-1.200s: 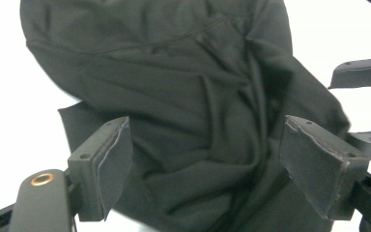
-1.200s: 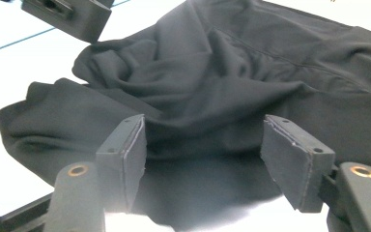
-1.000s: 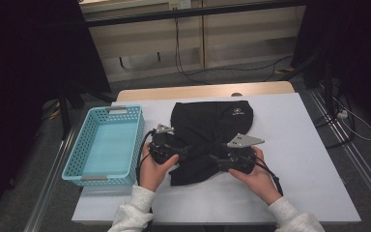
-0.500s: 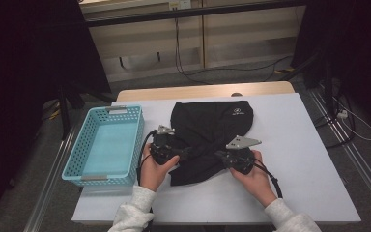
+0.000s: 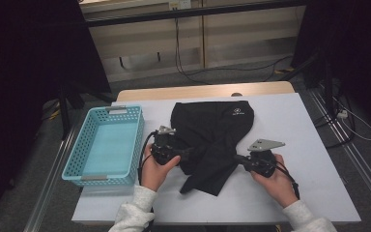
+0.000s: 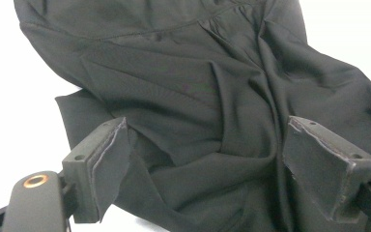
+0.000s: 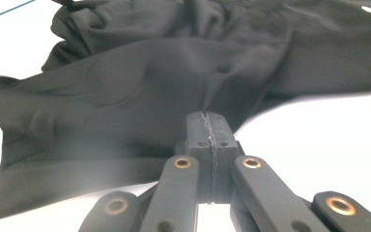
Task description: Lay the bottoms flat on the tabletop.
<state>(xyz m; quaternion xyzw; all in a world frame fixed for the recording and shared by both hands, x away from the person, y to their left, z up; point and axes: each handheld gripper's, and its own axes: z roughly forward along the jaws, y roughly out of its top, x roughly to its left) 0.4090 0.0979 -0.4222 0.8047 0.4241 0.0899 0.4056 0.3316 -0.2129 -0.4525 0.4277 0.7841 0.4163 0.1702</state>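
**Colleague:** Where are you with it?

**Me:** I'm folding the black garment (image 5: pixel 212 140), which lies at the middle of the table (image 5: pixel 309 125), crumpled, its lower end pointing at the near edge. My right gripper (image 7: pixel 207 126) has its jaws pressed together at the cloth's right edge; they have just been closing, and as far as I can judge there is a thin fold between them. My left gripper (image 6: pixel 207 159) is spread wide, with cloth bunched between the pads (image 6: pixel 107 159) but not pinched.

**Colleague:** Anything different from a second ago?

**Me:** The right hand has slid out toward the table's right edge, pulling that flap with it. The left has stayed put. The blue basket (image 5: pixel 104 145) sits untouched at the left edge.

**Colleague:** Next?

**Me:** Probably close the left claw on its side, then draw both apart to flatten the cloth, gently, so the right pinch doesn't slip.
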